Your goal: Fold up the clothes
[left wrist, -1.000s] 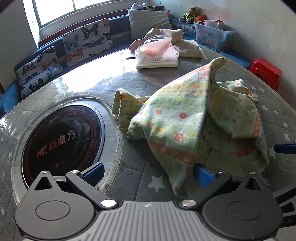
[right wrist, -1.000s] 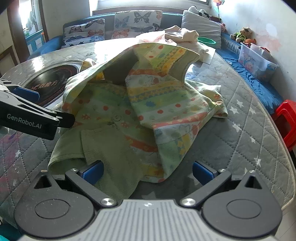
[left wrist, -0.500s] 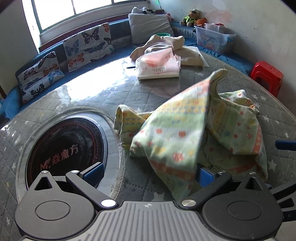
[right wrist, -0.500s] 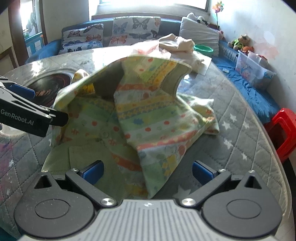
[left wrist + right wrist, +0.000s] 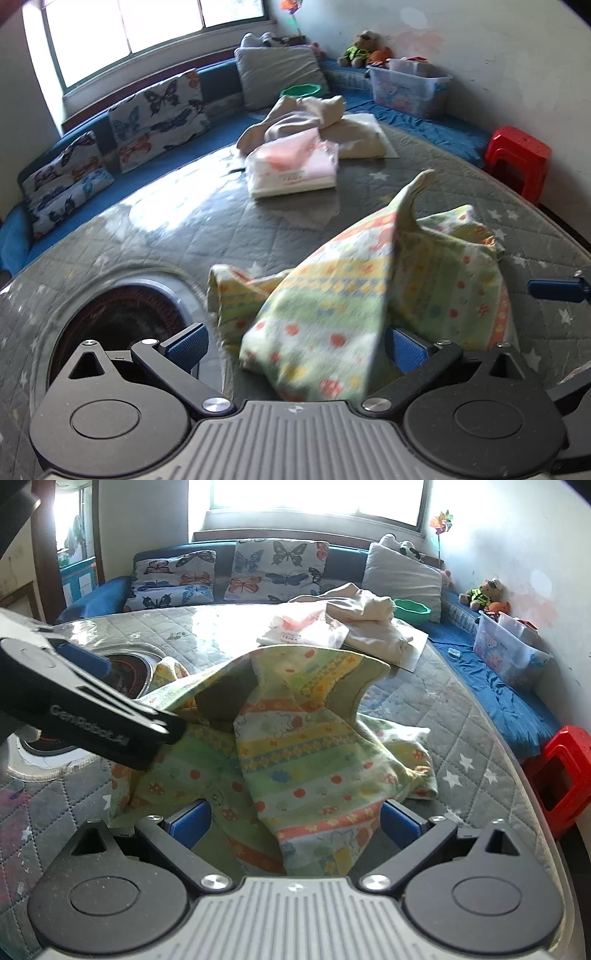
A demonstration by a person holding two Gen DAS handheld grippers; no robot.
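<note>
A crumpled green and yellow patterned child's garment (image 5: pixel 369 291) lies on the grey quilted round table (image 5: pixel 184 236). In the left wrist view my left gripper (image 5: pixel 295 343) is open, with the garment's near fold lying between its blue pads. In the right wrist view my right gripper (image 5: pixel 295 821) is open too, and the garment (image 5: pixel 295 746) drapes between its fingers. The left gripper's body (image 5: pixel 85 716) shows at the left of the right wrist view, over the garment's left edge.
A round black cooktop (image 5: pixel 122 325) is set in the table at the left. A tissue pack (image 5: pixel 295 166) and beige clothes (image 5: pixel 332 125) lie at the far side. A red stool (image 5: pixel 517 158) stands at the right. A blue bench with butterfly cushions (image 5: pixel 258 568) rings the table.
Both grippers have risen and drawn back a little. The garment's near folds now lie between the fingers of each. Its raised fold stands higher.
</note>
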